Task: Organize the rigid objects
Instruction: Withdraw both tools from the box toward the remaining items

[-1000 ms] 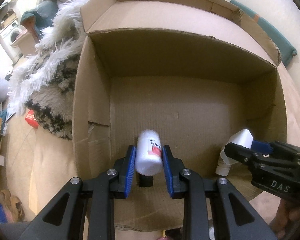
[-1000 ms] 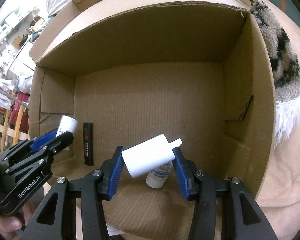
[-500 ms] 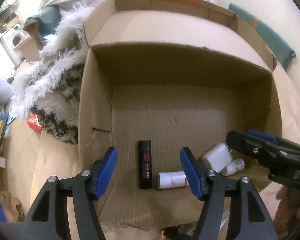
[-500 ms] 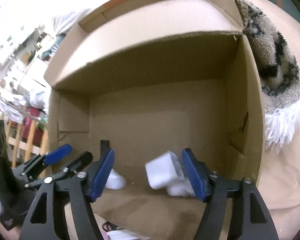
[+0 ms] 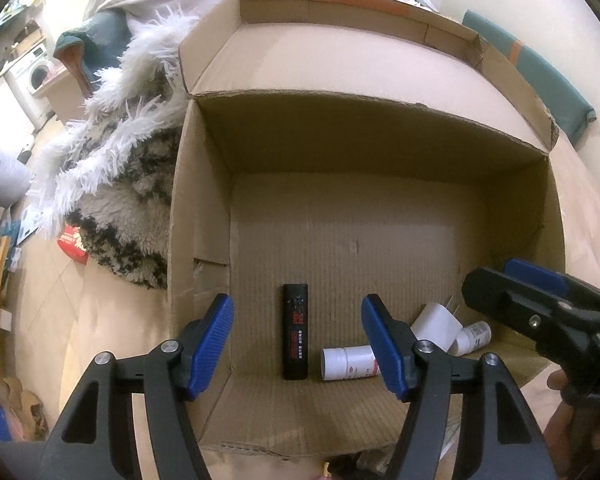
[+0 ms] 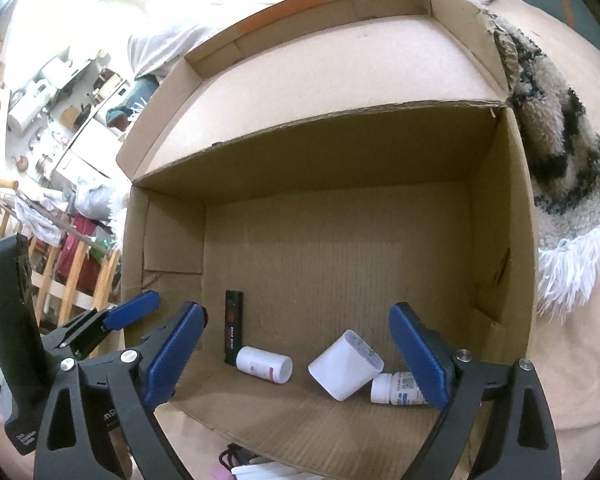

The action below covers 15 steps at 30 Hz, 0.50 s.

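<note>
Both of your claws are spread wide and carry nothing: the left claw (image 5: pixel 296 344) at the lower centre of its frame, the right claw (image 6: pixel 298 354) likewise. Four rigid items already lie on the floor of the cardboard box (image 5: pixel 380 148), near its front edge. Count them: one black stick-shaped device (image 5: pixel 295 336), two white pill bottles, one with a red label (image 6: pixel 264 364) lying beside the black device and one with a blue label (image 6: pixel 398 388), and one white charger (image 6: pixel 346 366) leaning against the blue-labelled bottle. Judging by this, placement looks largely done; whether more items wait outside the box, you cannot tell from here.
</note>
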Available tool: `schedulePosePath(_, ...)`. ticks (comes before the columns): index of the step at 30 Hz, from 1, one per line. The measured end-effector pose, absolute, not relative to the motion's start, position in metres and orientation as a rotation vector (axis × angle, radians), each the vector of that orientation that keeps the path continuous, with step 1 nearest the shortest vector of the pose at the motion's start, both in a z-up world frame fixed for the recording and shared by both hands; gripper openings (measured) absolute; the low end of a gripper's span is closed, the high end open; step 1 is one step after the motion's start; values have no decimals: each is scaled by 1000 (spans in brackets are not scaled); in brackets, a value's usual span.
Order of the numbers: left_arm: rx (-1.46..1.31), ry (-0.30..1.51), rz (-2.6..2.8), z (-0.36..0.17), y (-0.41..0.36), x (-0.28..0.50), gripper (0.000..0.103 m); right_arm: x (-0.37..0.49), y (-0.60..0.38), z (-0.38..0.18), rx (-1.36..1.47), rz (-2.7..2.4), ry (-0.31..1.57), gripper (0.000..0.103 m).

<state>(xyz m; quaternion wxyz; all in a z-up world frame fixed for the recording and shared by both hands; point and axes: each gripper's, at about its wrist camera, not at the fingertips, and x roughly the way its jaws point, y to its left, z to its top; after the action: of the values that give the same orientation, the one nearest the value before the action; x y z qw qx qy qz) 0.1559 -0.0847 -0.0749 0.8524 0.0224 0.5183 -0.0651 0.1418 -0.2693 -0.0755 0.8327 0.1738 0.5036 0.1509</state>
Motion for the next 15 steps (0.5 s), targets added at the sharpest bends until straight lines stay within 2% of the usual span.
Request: schedulePosePath(15, 19, 1030, -144, -50, -76, 147, 64, 131, -280, -62, 407, 305, 1024, 100)
